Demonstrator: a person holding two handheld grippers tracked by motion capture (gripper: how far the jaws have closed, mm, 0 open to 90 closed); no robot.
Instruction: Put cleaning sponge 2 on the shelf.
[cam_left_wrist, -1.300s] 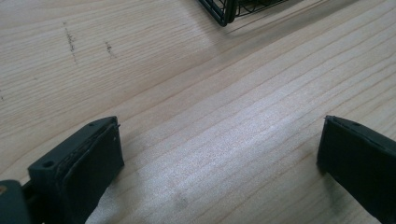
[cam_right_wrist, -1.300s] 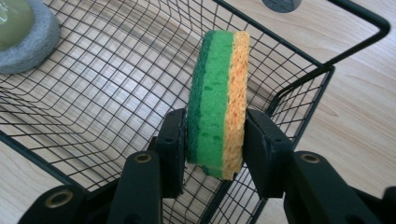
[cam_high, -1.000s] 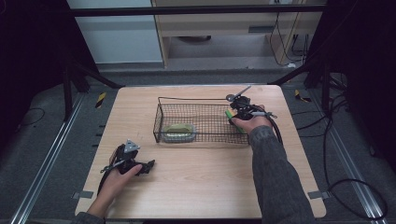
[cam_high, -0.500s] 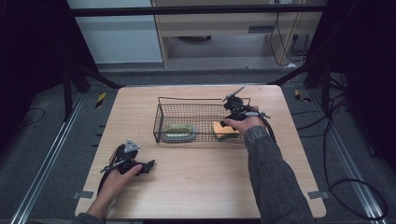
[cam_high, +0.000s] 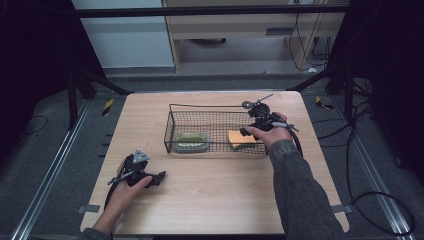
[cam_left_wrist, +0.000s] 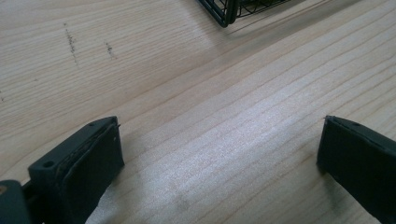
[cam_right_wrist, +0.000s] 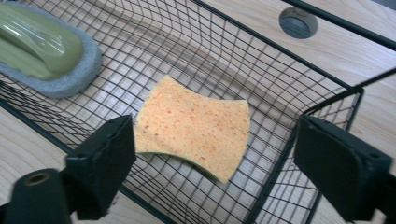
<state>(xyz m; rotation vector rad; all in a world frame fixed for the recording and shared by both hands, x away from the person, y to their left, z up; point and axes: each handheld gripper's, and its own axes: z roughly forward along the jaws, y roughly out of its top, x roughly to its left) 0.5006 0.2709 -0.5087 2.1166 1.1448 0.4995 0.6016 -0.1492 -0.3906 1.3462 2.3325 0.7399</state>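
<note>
A black wire basket (cam_high: 170, 131) stands mid-table. Inside it, an orange sponge (cam_high: 240, 139) lies flat at the right end and a green scrubber on a grey pad (cam_high: 191, 141) at the left. My right gripper (cam_high: 248, 132) hovers over the basket's right end. Its jaws have just been opening and now stand wide, with the sponge (cam_right_wrist: 196, 128) lying free on the mesh below them. The scrubber (cam_right_wrist: 42, 46) is off to the left of the right gripper (cam_right_wrist: 215, 123). My left gripper (cam_high: 159, 177) rests on the bare wood near the front left, and the left gripper (cam_left_wrist: 219, 123) is open with nothing between its jaws.
The wooden table (cam_high: 210, 200) has bare room in front of the basket. A small grey round thing (cam_right_wrist: 298, 22) lies on the wood just behind the basket's far rim (cam_right_wrist: 327, 93). Cables trail on the floor at the right.
The right gripper held the sponge at the basket's right end a second ago. It has since let go, and the sponge now lies flat on the basket floor. The left hand stayed put.
</note>
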